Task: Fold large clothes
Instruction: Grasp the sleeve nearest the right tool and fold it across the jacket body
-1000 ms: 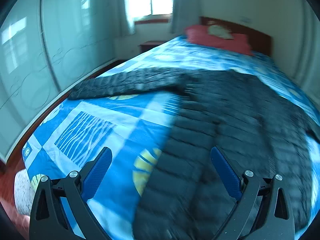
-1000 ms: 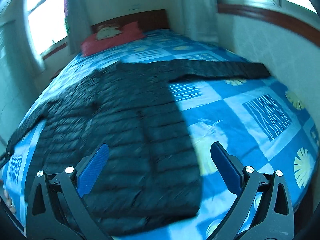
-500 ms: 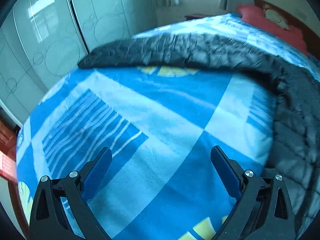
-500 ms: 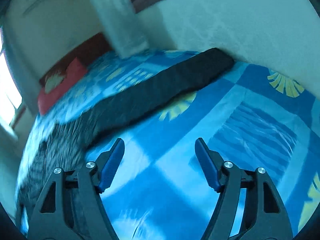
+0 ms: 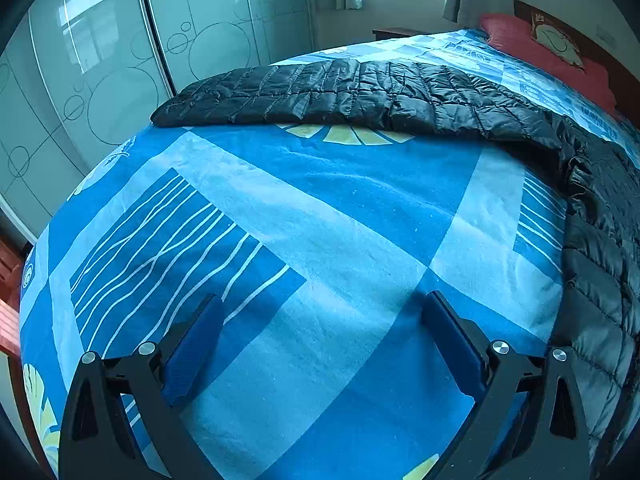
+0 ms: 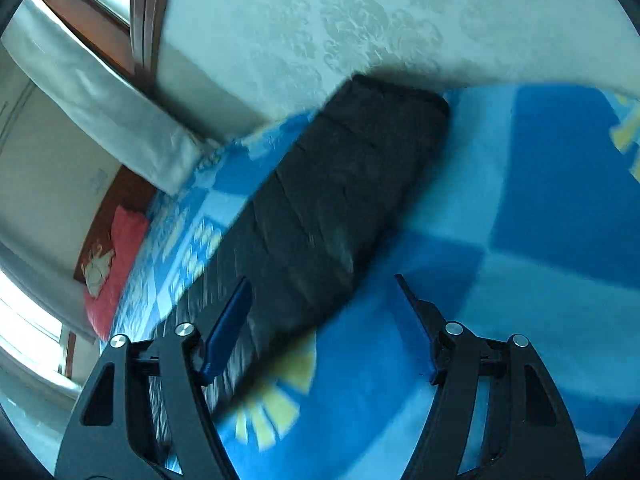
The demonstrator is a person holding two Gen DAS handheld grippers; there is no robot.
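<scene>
On the blue patterned bed (image 5: 320, 220), a black quilted down coat (image 5: 360, 92) is spread flat. Both the left hand-held gripper (image 5: 320, 320) and the right hand-held gripper (image 6: 324, 304) are held wide, empty. Light, soft, slippery handling is expected; the sleeve cuff (image 6: 392, 120) is best pinched.

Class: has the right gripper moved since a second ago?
Yes. The right gripper has swung toward the jacket's sleeve cuff by the wall; the cuff looms larger now.

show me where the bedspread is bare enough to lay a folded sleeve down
Left wrist view: a broad bare patch of bedspread, bordered above by the left sleeve, right by the jacket body, with the left gripper over it. Right wrist view: bare blue to the right of the right sleeve, ahead of the right gripper. The jacket body's side is crowded.
</scene>
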